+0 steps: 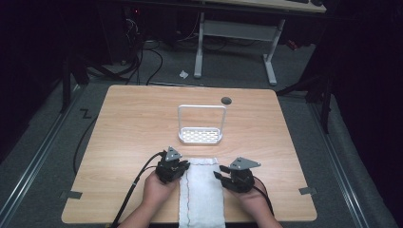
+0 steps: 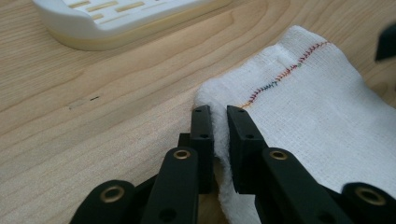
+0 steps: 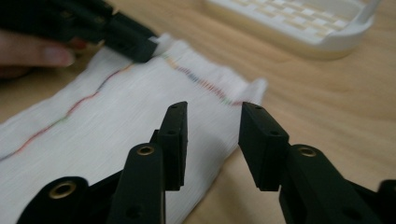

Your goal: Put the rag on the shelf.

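White cloth, colour-stitched along one seam, laid flat at the 6 o'clock edge of the worktop; its far left corner is pinched between the fingers of the left gripper, closed narrow upon it; the right gripper is held at the cloth's right edge, fingers parted wide, nothing clasped; white slotted rack is set apart at 12 o'clock.

A light wooden table stands on grey carpet in a dim room. Behind it, the white legs of a second desk rise. Dark cables lie across the floor beyond.
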